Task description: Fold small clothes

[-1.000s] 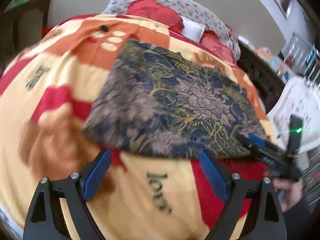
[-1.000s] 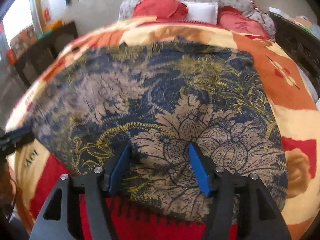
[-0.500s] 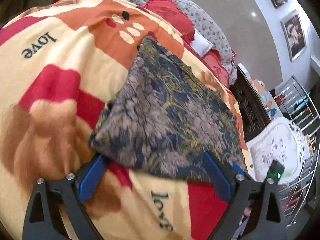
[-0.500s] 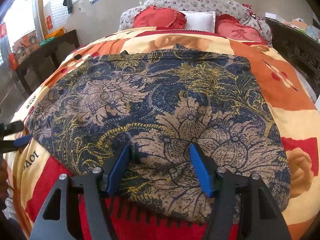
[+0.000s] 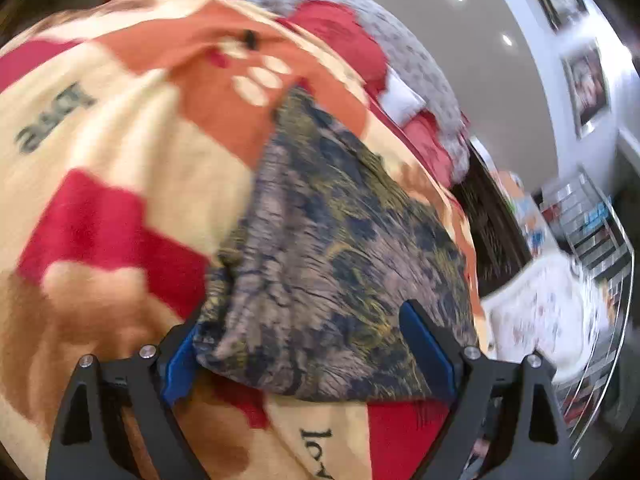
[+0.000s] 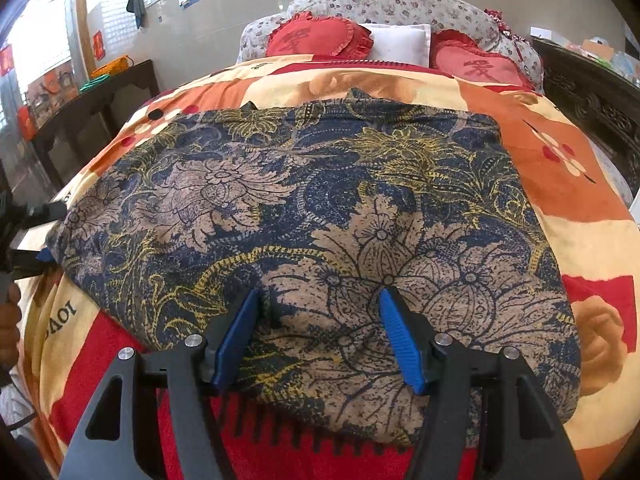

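Patterned garment [image 6: 320,216], navy with tan flowers and yellow vines, spread flat on orange-red-cream blanket [image 6: 560,168] covering the bed. Right wrist view sharp: whole garment visible, near hem toward camera. Right gripper [image 6: 318,304] above that hem, jaws spread, blue pads [image 6: 236,336] apart with cloth below and between them, no pinch visible. Same view only: red heart cushions [image 6: 316,36] and white pillow [image 6: 400,42] at bed head, dark side table [image 6: 100,96] at left, left gripper's fingers [image 6: 36,236] at garment's left corner. Left wrist view blurred: left gripper [image 5: 304,336] spread wide, garment corner [image 5: 320,280] between its pads, grip not established. Left view only: framed pictures [image 5: 588,84] on wall, metal rack [image 5: 596,232].
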`<state>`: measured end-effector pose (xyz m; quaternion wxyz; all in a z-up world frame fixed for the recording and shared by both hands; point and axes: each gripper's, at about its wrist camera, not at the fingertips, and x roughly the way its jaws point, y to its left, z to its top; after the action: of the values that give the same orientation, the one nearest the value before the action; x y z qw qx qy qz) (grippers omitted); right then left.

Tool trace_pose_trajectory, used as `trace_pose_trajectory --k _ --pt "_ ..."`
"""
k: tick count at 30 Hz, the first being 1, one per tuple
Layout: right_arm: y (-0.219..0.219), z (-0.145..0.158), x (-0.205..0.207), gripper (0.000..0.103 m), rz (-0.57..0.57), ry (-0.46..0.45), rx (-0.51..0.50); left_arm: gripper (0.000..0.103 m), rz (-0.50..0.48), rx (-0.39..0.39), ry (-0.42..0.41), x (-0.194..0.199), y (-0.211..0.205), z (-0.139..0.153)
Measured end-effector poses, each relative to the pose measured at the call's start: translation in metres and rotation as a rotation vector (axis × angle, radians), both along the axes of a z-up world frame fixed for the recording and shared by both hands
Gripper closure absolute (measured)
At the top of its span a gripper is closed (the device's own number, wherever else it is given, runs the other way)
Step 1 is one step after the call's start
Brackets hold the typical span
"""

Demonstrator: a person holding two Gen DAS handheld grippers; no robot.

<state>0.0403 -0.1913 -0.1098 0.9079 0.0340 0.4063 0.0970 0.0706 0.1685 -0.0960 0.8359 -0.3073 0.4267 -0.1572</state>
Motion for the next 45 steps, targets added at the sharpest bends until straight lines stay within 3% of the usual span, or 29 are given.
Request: trace_pose_trajectory --k 4,7,10,12,14,17,20,24,27,30,32,34,40,41,42,43,45 --pt "0.000 0.000 -0.001 0.029 -0.002 0.000 -0.001 0.011 -0.026 -0.019 0.031 0.007 -0.001 -0.007" --pt "0.000 0.001 -0.001 0.029 -0.005 0.001 -0.016 0.012 -0.051 0.025 0.033 0.010 -0.005 -0.005" --pt "0.000 0.002 -0.001 0.028 -0.006 0.002 -0.017 0.033 -0.022 0.068 0.069 0.013 -0.002 -0.007" --pt "0.000 0.002 -0.001 0.028 -0.004 0.006 -0.018 0.062 0.008 0.083 0.097 0.012 0.003 -0.010" --pt "-0.003 0.006 0.000 0.028 -0.009 0.023 -0.005 0.070 0.026 0.086 0.119 0.011 0.010 -0.013" --pt "-0.019 0.028 -0.015 0.030 -0.056 0.003 0.039 0.070 0.012 0.088 0.108 0.008 0.013 -0.013" --pt "-0.069 0.048 -0.054 0.030 -0.175 -0.055 0.118 0.066 0.005 0.103 0.096 0.003 0.011 -0.012" --pt "-0.133 0.034 -0.096 0.030 -0.355 0.015 0.245 0.065 0.001 0.138 0.077 -0.001 0.006 -0.008" --pt "-0.150 0.020 -0.114 0.030 -0.362 0.046 0.396 0.065 -0.003 0.152 0.072 -0.002 0.003 -0.007" --pt "-0.144 0.007 -0.108 0.030 -0.275 0.071 0.567 0.065 0.000 0.144 0.074 -0.003 0.003 -0.008" --pt "-0.137 -0.003 -0.098 0.030 -0.263 0.098 0.612 0.062 -0.004 0.146 0.073 -0.003 0.003 -0.007" --pt "-0.132 -0.016 -0.089 0.030 -0.297 0.121 0.619 0.056 -0.010 0.144 0.066 -0.004 0.002 -0.008" --pt "-0.153 -0.038 -0.073 0.031 -0.444 0.081 0.826 0.042 -0.003 0.146 0.045 -0.004 -0.002 -0.007" --pt "-0.155 -0.039 -0.070 0.033 -0.455 0.082 0.838 0.040 0.003 0.141 0.045 -0.003 -0.002 -0.007" --pt "-0.155 -0.040 -0.065 0.045 -0.462 0.092 0.838 0.040 0.012 0.134 0.047 -0.002 -0.002 -0.007" --pt "-0.156 -0.042 -0.062 0.063 -0.461 0.105 0.841 0.040 0.020 0.128 0.052 -0.001 -0.001 -0.007" --pt "-0.156 -0.043 -0.061 0.075 -0.452 0.099 0.855 0.046 0.035 0.110 0.065 0.001 0.003 -0.007"
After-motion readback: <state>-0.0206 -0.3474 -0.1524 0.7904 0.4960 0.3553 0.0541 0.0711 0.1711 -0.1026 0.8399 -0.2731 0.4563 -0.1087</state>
